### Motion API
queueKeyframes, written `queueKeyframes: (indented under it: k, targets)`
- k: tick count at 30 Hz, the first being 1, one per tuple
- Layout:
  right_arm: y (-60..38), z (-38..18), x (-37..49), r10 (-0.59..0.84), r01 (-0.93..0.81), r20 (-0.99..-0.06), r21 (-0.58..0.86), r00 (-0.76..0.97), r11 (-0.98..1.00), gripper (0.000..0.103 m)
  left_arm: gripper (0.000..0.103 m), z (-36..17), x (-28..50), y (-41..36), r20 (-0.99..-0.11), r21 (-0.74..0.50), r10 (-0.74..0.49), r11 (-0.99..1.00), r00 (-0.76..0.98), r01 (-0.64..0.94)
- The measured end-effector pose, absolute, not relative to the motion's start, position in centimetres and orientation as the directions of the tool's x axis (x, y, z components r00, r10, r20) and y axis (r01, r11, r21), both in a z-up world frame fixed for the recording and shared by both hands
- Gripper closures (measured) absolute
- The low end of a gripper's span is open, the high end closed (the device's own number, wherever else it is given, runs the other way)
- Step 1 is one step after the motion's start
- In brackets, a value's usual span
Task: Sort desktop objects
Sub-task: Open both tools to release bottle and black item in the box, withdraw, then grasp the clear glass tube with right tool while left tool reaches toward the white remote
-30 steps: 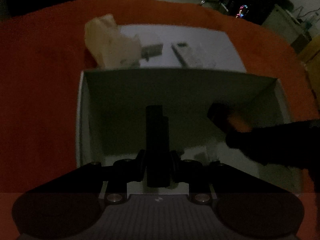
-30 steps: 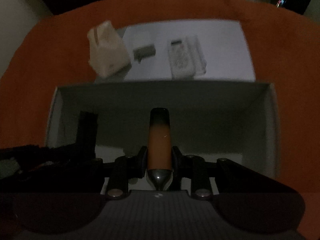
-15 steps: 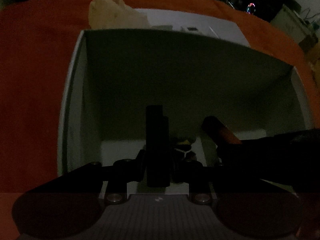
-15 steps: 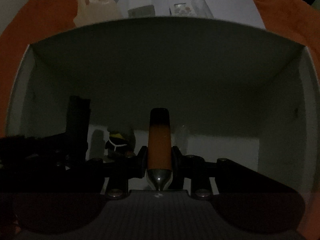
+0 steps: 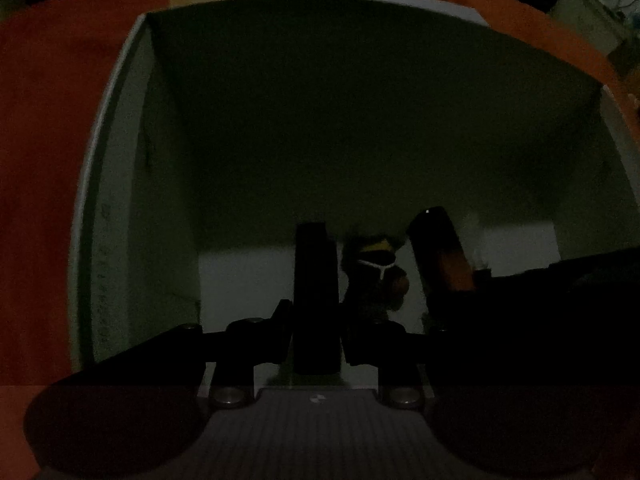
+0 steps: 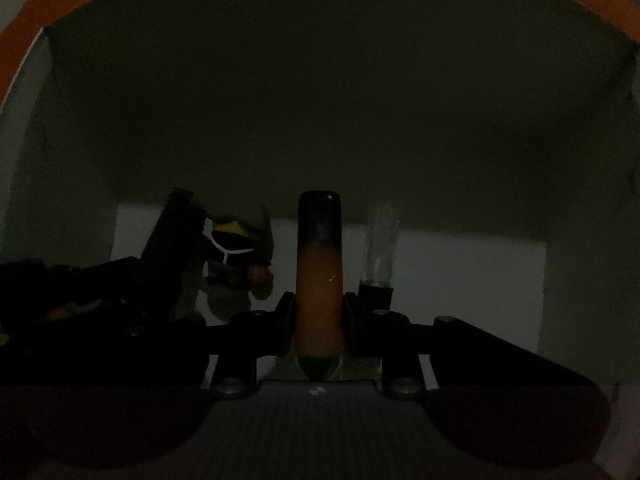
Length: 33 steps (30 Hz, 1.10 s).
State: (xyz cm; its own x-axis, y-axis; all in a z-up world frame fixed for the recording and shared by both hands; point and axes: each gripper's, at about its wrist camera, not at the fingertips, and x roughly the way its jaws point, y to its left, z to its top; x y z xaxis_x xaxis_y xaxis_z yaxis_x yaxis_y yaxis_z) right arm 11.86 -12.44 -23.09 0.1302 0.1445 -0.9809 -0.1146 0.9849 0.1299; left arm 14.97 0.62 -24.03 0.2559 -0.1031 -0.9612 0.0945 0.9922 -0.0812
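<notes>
Left gripper (image 5: pixel 316 320): pinching black bar (image 5: pixel 315 280);
Right gripper (image 6: pixel 319 320): pinching orange tube (image 6: pixel 319 280);
Both: inside white box (image 5: pixel 120 184)

The dim light leaves the black bar-shaped object (image 5: pixel 316 300) clamped in the left gripper (image 5: pixel 316 320) a featureless silhouette, its lower end hidden behind the jaws. The small figure with yellow and white markings (image 6: pixel 234 260) is blurred and partly covered by that bar. The clear tube-like piece (image 6: pixel 382 240) is too smeared to identify
</notes>
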Motion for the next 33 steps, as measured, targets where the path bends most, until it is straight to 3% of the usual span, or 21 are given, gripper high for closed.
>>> queueKeyframes:
  k: [12, 14, 21, 33]
  targets:
    - [-13.3, -23.6, 11.2, 0.153, -0.108, -0.985, 0.144, 0.076, 0.984, 0.074, 0.077, -23.8, 15.6, 0.5, -0.966, -0.071, -0.093, 0.993, 0.243, 0.097]
    - [-13.6, -23.0, 11.3, 0.173, -0.095, -0.982, 0.165, 0.076, 0.982, 0.074, 0.072, -23.2, 15.5, 0.7, -0.963, -0.082, -0.103, 0.992, 0.249, 0.091]
    - [-14.8, -18.2, 9.8, 0.184, -0.100, -0.967, 0.168, 0.176, 0.981, 0.074, 0.062, -19.0, 15.6, 0.8, -0.934, -0.138, -0.153, 0.988, 0.324, 0.070]
    - [-18.2, -10.0, 13.4, 0.221, -0.032, -0.930, 0.222, 0.293, 0.975, 0.074, 0.062, -11.4, 18.3, 1.4, -0.874, -0.213, -0.227, 0.974, 0.430, 0.083]
